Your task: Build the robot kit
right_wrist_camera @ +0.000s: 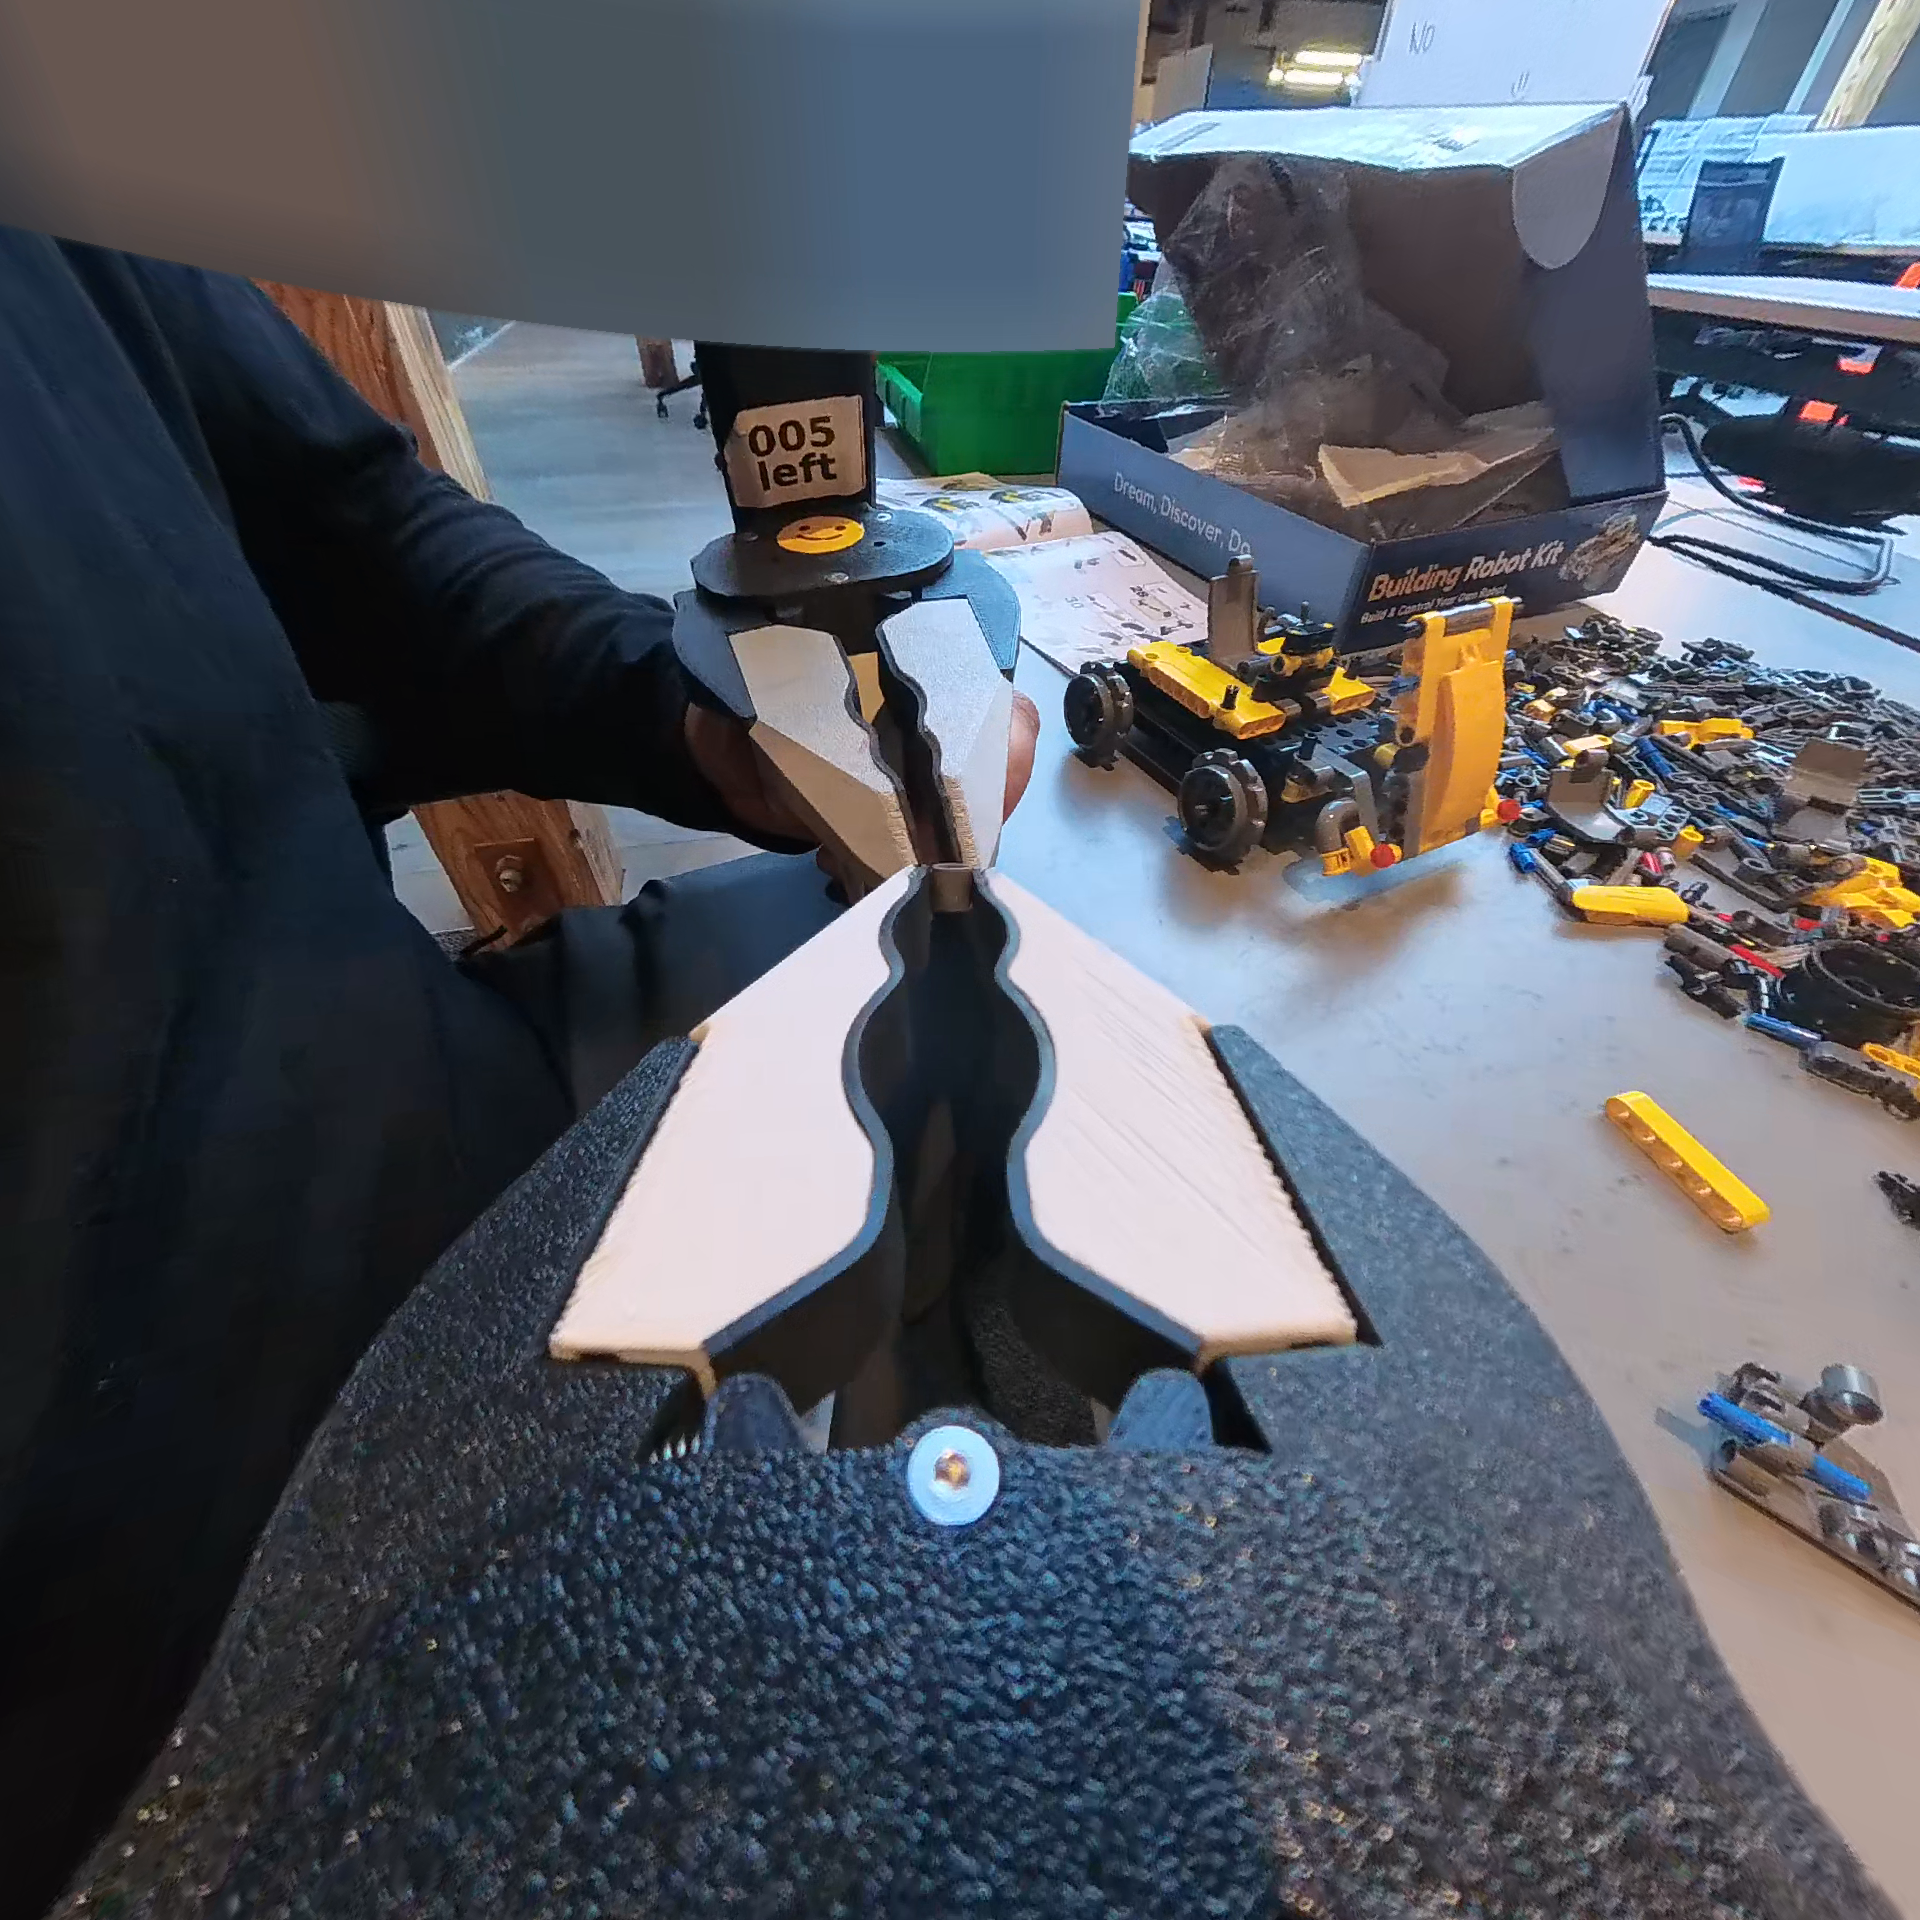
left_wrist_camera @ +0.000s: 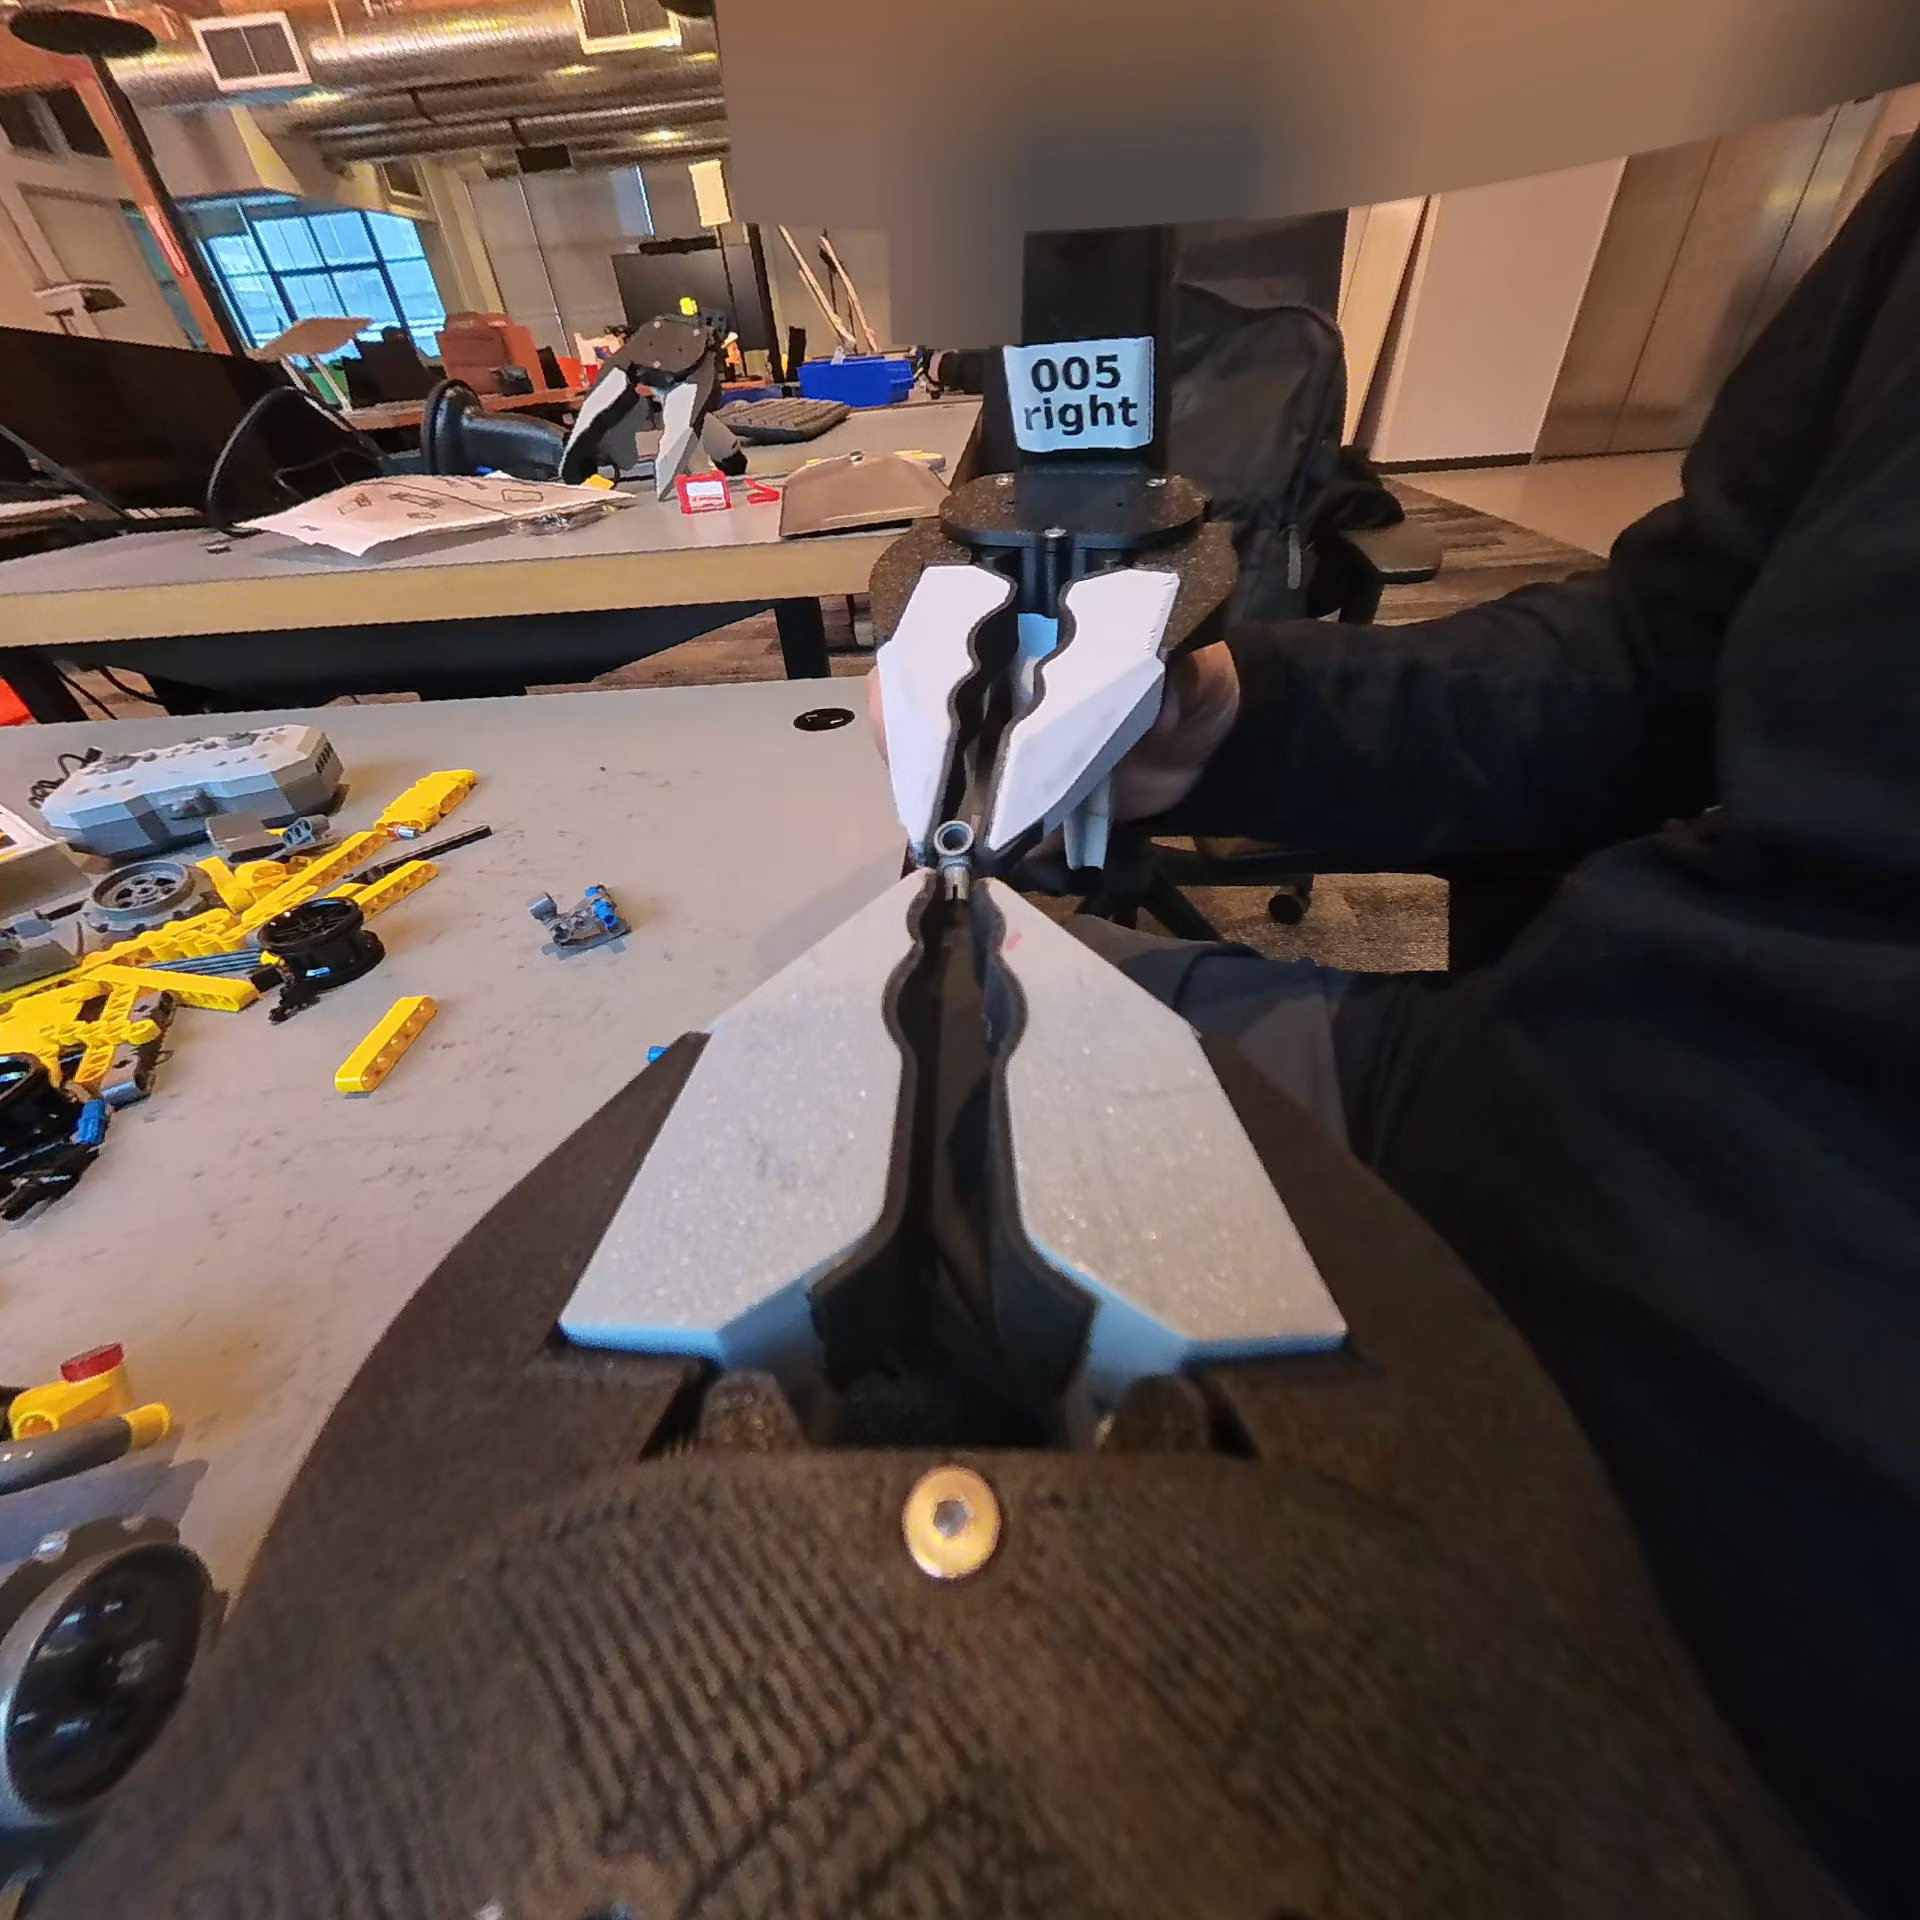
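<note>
My left gripper [left_wrist_camera: 951,891] and my right gripper [left_wrist_camera: 951,847] meet tip to tip in the air beside the grey table's [left_wrist_camera: 644,790] edge, in front of a person in dark sleeves. The right gripper [right_wrist_camera: 951,896] is shut on a small grey connector [left_wrist_camera: 952,837] with a round hole; it also shows in the right wrist view [right_wrist_camera: 951,889]. The left gripper [right_wrist_camera: 940,847] is shut on a small grey pin [left_wrist_camera: 958,883]. The pin's end touches the connector. How far the two pieces are joined is hidden by the fingertips.
Yellow beams [left_wrist_camera: 384,1044], black wheels [left_wrist_camera: 312,935] and a grey battery box [left_wrist_camera: 197,774] lie on the table. A partly built yellow and black vehicle [right_wrist_camera: 1299,748], an open kit box [right_wrist_camera: 1382,540], a heap of small parts [right_wrist_camera: 1714,810] and a grey and blue assembly [right_wrist_camera: 1797,1444] also lie there. Only a small space, under 4 cm, lies between the two pairs of fingers.
</note>
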{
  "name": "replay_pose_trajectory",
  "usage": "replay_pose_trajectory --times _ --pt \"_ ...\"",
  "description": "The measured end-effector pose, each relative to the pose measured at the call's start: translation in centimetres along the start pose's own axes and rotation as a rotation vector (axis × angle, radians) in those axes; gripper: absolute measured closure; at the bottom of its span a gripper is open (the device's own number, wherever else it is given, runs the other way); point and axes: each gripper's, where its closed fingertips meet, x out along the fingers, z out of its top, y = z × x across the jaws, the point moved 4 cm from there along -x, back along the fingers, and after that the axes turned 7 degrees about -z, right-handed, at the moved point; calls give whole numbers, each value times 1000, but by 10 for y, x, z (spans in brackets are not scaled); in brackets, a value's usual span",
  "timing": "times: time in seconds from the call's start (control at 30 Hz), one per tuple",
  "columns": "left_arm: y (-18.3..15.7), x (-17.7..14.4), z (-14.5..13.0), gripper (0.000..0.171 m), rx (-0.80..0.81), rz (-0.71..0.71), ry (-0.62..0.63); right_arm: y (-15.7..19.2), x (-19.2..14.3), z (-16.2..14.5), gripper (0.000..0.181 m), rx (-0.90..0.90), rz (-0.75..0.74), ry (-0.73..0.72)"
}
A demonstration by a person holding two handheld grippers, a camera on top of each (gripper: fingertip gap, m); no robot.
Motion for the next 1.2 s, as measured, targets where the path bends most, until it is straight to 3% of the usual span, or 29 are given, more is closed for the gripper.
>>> replay_pose_trajectory --times 0.23,0.3,0.43,0.6,0.73,0.87,1.0,1.07,1.2 --pt "3 2 -5 168 -98 -5 23 -2 0 -3 174 -64 -39 30" --pt "10 -1 -11 160 -145 9 68 -9 -4 -2 174 -51 -66 38" --pt "40 -9 -29 151 -247 200 237 -35 -19 -13 174 9 -144 118" --pt "50 2 -53 131 -458 171 442 -50 -29 -33 174 4 -217 226" --pt "56 8 -53 135 -466 176 475 -51 -31 -40 174 -4 -219 255" --pt "71 7 -60 140 -414 216 596 -58 -36 -47 174 2 -249 305" --pt "74 19 -56 141 -472 154 558 -62 -39 -47 174 25 -269 309" --pt "77 24 -59 150 -494 137 574 -60 -38 -48 174 31 -257 313" --pt "95 30 -58 153 -366 170 630 -55 -35 -55 173 25 -238 334"
